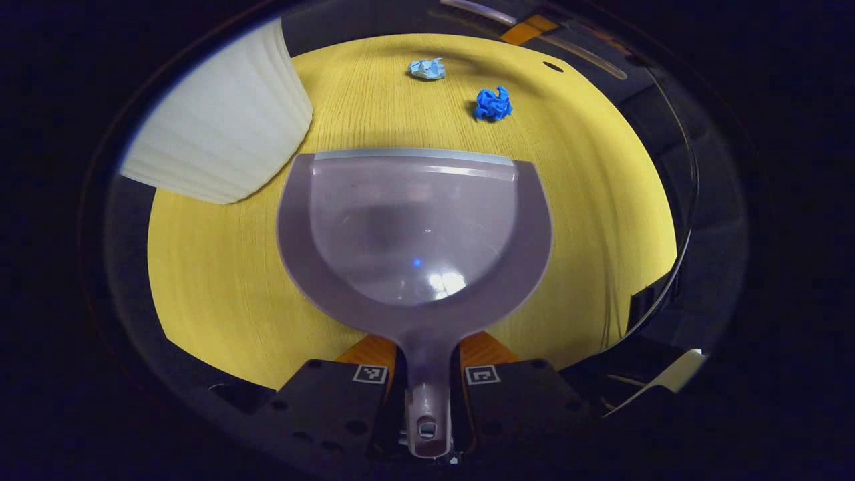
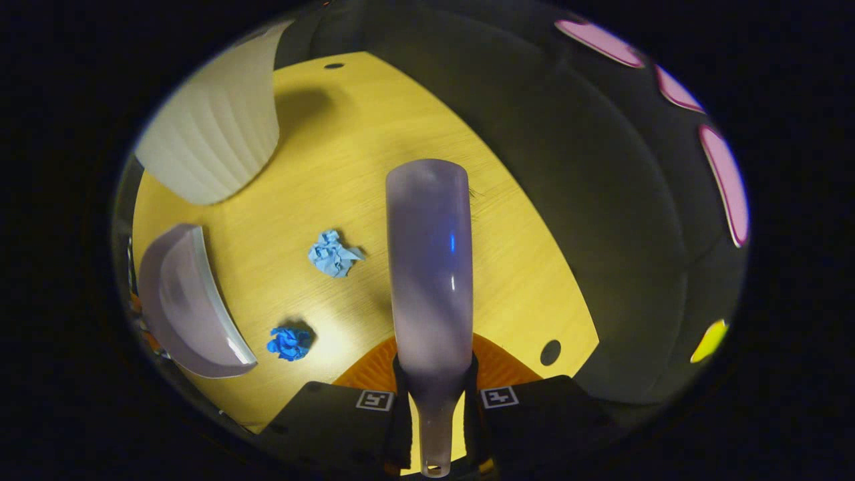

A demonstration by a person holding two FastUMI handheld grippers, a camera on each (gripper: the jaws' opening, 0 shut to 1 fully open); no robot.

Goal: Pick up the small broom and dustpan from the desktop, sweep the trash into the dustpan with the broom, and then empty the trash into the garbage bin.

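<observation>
Dustpan [image 1: 414,227] handle clamped in left gripper [image 1: 427,384]; broom [image 2: 429,267] in right gripper [image 2: 434,401].

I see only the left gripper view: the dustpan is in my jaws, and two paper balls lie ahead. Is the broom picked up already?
Observer: Yes. The right gripper holds the broom by its handle, with both jaws pressing on it.
Operator: Where is the broom relative to the trash?
Observer: In the right gripper view, the pale blue paper ball lies just left of the broom, apart from it.
Operator: Is the trash between the broom and the pan?
Observer: Yes. That ball and the dark blue paper ball both lie between the broom and the dustpan.
</observation>
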